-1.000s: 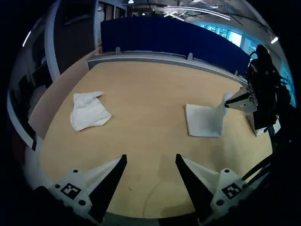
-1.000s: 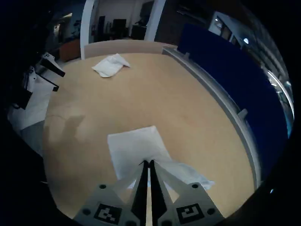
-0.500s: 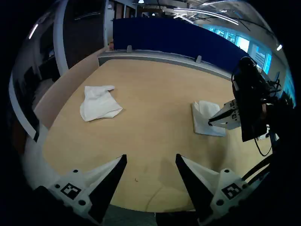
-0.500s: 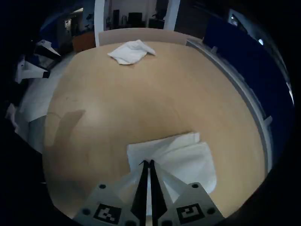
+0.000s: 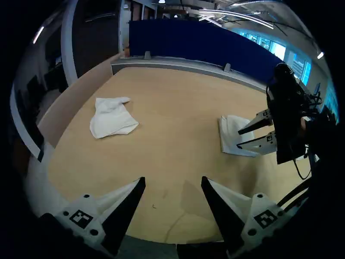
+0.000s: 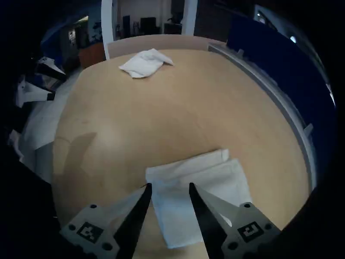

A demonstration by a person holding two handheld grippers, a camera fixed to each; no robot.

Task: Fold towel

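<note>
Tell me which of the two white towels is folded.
The towel just ahead of the right gripper: a flat, layered rectangle. The other towel, far across the table, lies crumpled.

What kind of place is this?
Probably an open-plan office: a large wooden desk, a blue divider screen along its far edge, and long strip lights on the ceiling.

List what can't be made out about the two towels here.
- Folded towel, right gripper view: parts of its near half lie behind the fingers of the right hand-held gripper.
- The same towel, left gripper view: that gripper and the dark arm holding it cover the towel's far side.
- Crumpled towel: too small and far away in both views to count its layers or find its corners.
</note>
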